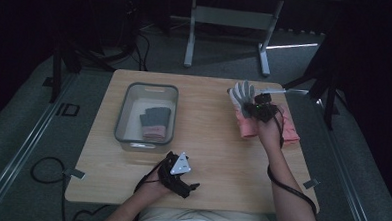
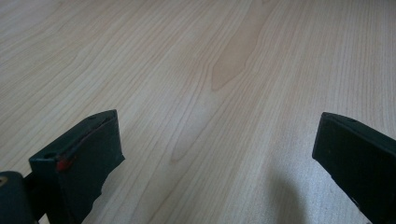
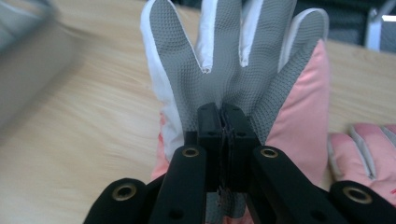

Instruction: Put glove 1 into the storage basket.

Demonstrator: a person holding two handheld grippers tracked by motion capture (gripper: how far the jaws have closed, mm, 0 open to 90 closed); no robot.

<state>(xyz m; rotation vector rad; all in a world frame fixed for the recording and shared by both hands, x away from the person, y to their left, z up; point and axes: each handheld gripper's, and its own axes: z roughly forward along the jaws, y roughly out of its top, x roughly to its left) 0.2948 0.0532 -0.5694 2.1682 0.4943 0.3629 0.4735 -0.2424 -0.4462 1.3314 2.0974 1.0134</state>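
While my right hand-held gripper (image 3: pixel 229 122) pinches the grey-palmed glove (image 3: pixel 233 70) near the worktop's (image 1: pixel 212 141) far right corner, my left hand-held gripper (image 2: pixel 215 154) gapes wide by the near edge.

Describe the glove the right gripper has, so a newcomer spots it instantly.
Start at the wooden table and go to its far right part. There the right gripper is shut on a pink glove, lifted with its fingers spread. Unlike the pink glove lying beside it, it shows a grey textured palm.
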